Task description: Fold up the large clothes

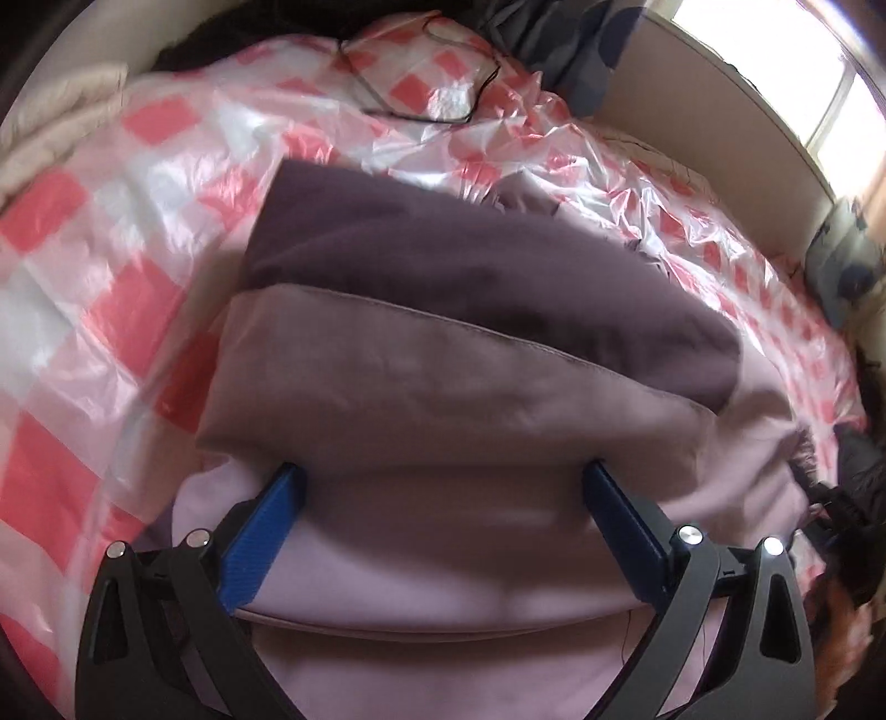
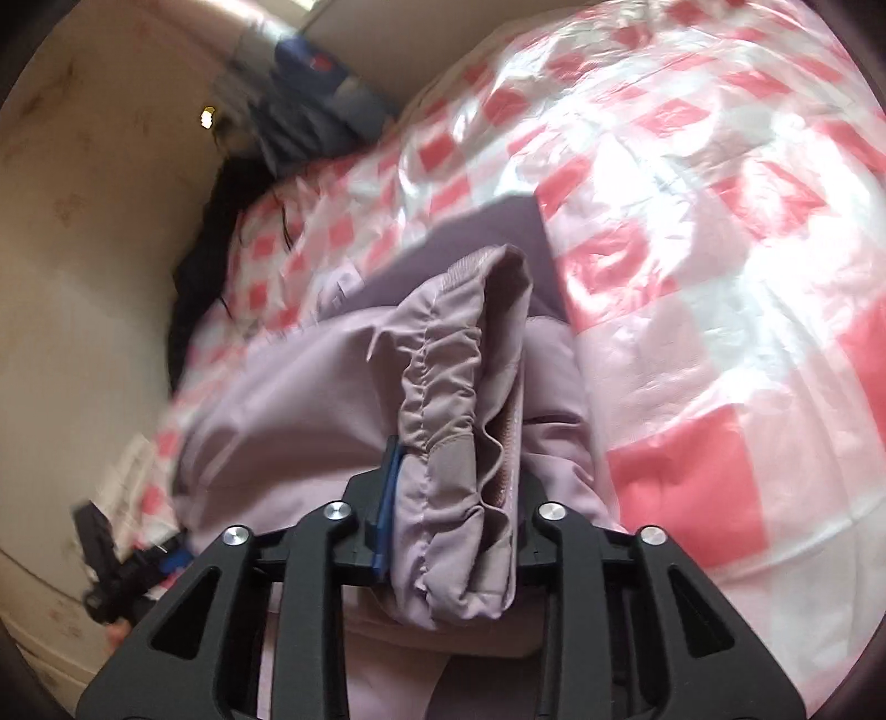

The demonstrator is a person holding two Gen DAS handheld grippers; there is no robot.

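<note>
A large mauve jacket (image 1: 443,399) lies partly folded on a bed covered by pink-and-white checked plastic sheet (image 1: 111,266). Its darker lining (image 1: 443,260) shows at the far side. My left gripper (image 1: 443,476) is open, its blue fingers (image 1: 266,531) spread wide with the tips under a folded layer of the jacket. In the right wrist view my right gripper (image 2: 454,443) is shut on an elasticated edge of the jacket (image 2: 459,387), a bunched strip standing up between the jaws. The rest of the jacket (image 2: 288,387) lies to the left on the sheet (image 2: 720,277).
Dark clothes (image 1: 554,39) are piled at the bed's far end by a beige wall (image 1: 692,111). A thin black cord (image 1: 421,111) lies on the sheet. In the right wrist view, dark clothing (image 2: 310,99) lies along the wall and the other gripper (image 2: 116,559) shows at lower left.
</note>
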